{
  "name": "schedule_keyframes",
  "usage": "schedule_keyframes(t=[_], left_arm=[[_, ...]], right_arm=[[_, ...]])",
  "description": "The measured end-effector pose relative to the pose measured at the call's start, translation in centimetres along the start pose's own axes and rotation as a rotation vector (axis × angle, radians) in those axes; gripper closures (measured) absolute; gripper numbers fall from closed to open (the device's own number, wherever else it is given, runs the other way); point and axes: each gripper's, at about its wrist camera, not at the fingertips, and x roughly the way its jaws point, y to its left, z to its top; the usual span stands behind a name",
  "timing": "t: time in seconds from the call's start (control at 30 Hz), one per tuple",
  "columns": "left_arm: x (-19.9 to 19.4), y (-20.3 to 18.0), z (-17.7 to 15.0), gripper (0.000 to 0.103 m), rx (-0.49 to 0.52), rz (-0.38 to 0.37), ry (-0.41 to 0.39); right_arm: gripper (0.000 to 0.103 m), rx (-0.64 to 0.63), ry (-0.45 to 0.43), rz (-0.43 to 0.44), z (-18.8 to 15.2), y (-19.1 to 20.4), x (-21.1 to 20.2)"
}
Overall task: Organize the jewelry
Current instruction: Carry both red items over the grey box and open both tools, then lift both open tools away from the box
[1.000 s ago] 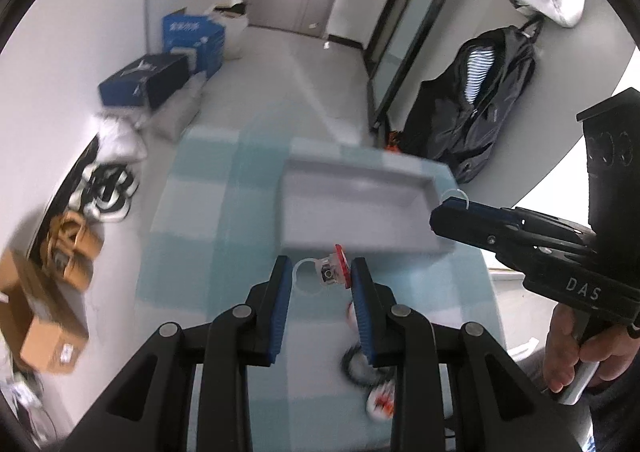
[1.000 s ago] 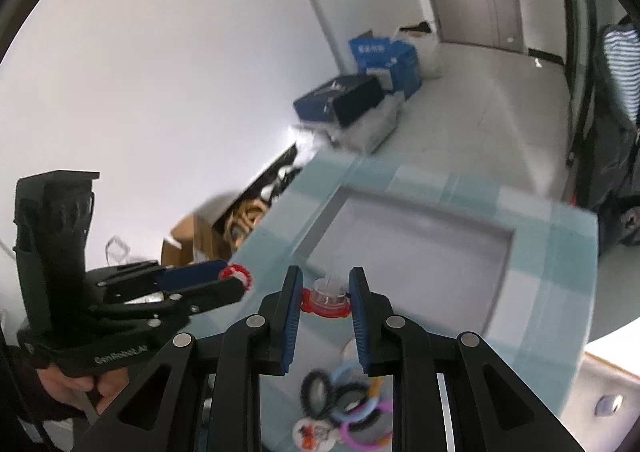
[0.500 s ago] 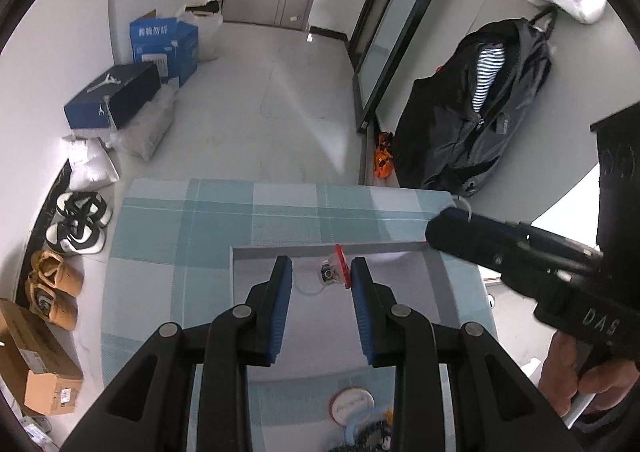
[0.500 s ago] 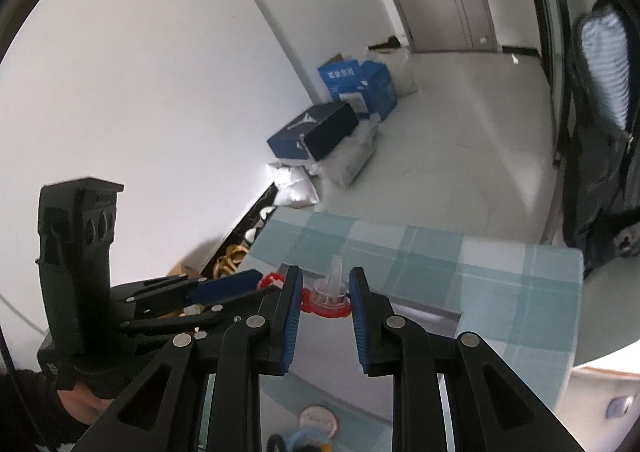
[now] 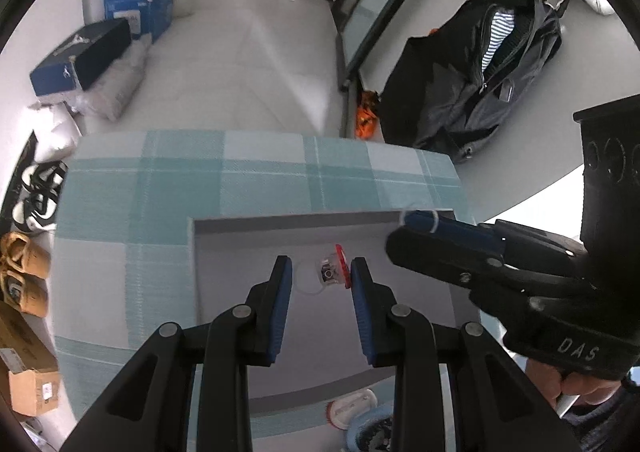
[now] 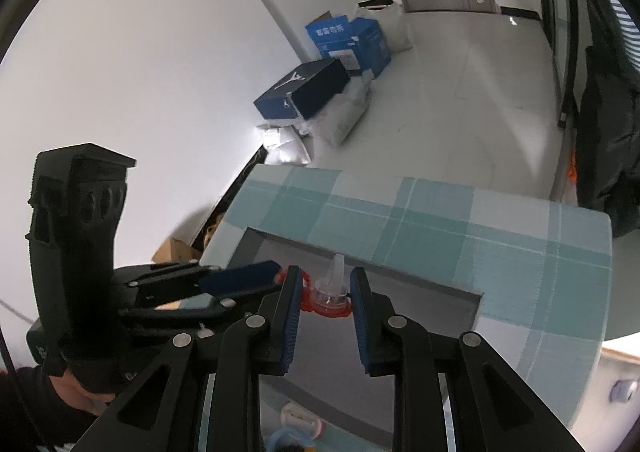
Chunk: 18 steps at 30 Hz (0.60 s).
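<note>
My left gripper is shut on a small ring with a clear loop and a red disc, held between its blue pads above the floor of the grey tray. In the right wrist view, my right gripper is shut on a red and clear ornament over the same grey tray. The two grippers sit side by side, tips close together. The right gripper reaches in from the right of the left wrist view. The left gripper enters from the left of the right wrist view.
The tray lies on a table under a teal checked cloth. More jewellery lies in a heap near the front edge: a white and red disc and coloured rings. Boxes, shoes and a black backpack are on the floor beyond.
Both grippers have moved forward and down, from in front of the tray to above its floor. Each still holds its piece. The heap of jewellery has dropped to the bottom edge.
</note>
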Motion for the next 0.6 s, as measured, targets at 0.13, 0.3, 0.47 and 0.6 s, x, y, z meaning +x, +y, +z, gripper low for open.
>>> schedule_keyframes(t=[0.13, 0.3, 0.47, 0.6], left_arm=[[0.0, 0.1, 0.3, 0.078, 0.012, 0.018, -0.009], [-0.1, 0.7, 0.5, 0.077, -0.025, 0.029, -0.010], [-0.5, 0.3, 0.3, 0.051, 0.001, -0.004, -0.020], [-0.9, 0.0, -0.1, 0.041, 0.018, -0.005, -0.046]], right_arm=[[0.078, 0.005, 0.002, -0.025, 0.0, 0.0, 0.2], [0.065, 0.010, -0.014, -0.043, -0.2, -0.2, -0.3], [0.038, 0.013, -0.081, -0.069, -0.5, -0.3, -2.3], [0.030, 0.028, -0.128, -0.097, -0.7, -0.6, -3.8]])
